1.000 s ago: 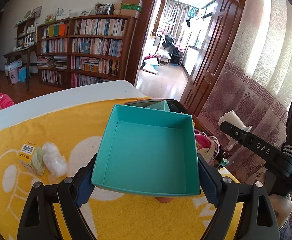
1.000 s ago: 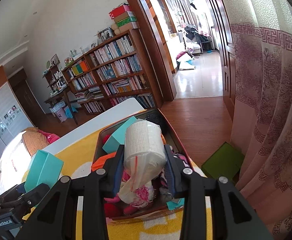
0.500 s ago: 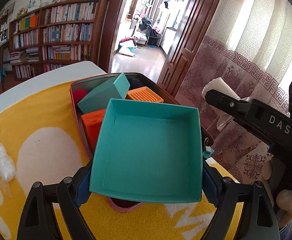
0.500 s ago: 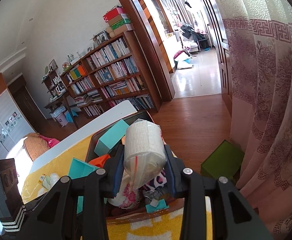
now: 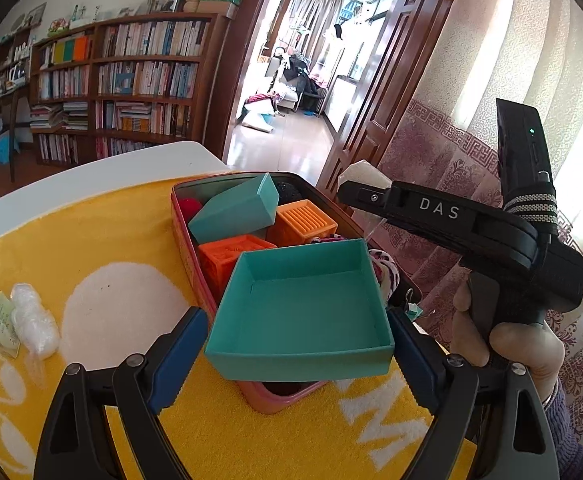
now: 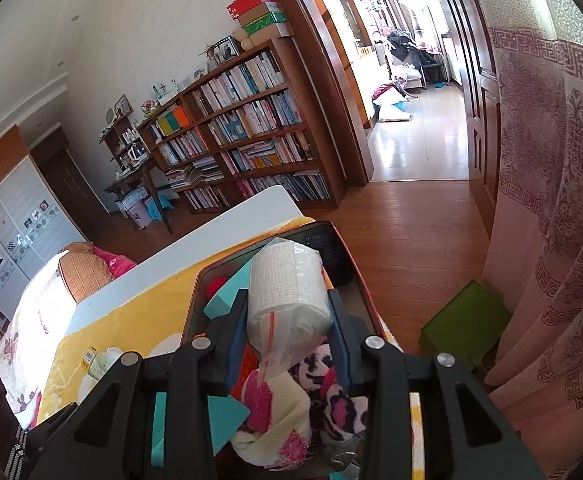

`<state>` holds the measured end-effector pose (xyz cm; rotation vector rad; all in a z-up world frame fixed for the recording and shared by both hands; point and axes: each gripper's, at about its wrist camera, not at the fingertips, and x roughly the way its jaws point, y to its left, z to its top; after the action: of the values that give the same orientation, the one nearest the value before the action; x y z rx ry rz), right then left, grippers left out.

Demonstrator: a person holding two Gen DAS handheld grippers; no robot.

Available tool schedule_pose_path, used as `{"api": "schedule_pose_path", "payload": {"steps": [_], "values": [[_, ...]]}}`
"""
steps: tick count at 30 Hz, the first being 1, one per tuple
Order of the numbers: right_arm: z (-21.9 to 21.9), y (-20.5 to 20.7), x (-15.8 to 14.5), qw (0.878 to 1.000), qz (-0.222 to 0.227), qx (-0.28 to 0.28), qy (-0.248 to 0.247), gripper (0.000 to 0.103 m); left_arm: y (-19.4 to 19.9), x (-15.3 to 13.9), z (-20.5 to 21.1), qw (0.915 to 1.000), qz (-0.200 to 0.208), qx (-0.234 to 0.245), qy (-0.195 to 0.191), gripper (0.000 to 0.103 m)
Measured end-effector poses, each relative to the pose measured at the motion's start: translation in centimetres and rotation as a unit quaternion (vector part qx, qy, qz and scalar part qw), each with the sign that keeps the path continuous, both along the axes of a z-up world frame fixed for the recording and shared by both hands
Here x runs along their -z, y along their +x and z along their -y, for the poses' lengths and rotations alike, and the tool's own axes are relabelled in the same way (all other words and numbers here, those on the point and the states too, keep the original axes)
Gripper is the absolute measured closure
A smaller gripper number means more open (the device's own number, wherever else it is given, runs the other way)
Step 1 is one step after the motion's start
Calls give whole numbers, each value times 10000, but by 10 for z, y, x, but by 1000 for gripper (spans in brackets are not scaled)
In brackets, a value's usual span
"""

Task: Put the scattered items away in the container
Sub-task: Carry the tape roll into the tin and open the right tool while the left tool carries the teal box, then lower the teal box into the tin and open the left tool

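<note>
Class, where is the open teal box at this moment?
In the left wrist view the open teal box sits low at centre, between the left gripper's blue pads, over the near end of the red container.

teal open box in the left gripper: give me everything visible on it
The teal box is a shallow, square, lidless tray, apparently card, same teal inside and out, and empty. The left gripper has its blue pads against the box's two opposite side walls, opening facing up, tilted slightly. It hangs over the near end of the red container, hiding part of an orange block and patterned cloth.
</note>
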<state>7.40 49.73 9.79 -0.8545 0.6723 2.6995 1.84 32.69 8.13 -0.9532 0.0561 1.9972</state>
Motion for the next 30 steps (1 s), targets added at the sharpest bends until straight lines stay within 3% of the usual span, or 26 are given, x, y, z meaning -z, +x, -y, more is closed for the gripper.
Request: {"api": "schedule_pose_path", "payload": {"steps": [3,7,11,17,24,30], "values": [[8,-17,9,9992,252,-308,81,61,-3,6,0,10000,32,-46,-49,11],[4,-23,19,9984,447,-322,-115,61,-11,23,-6,9994,86,-155,-306,11],[-4,-5,15,9991,277,-105,-310,59,-18,33,-7,9991,308,-211,-193,11],[-11,21,1,9990,7,230,-387,53,-14,21,-12,9999,42,-102,14,11],[1,36,-16,9991,-237,175,-302,53,-13,20,-33,9999,27,153,-11,11],[1,48,-27,9987,-393,211,-241,53,-12,12,-23,9996,92,99,242,11]]}}
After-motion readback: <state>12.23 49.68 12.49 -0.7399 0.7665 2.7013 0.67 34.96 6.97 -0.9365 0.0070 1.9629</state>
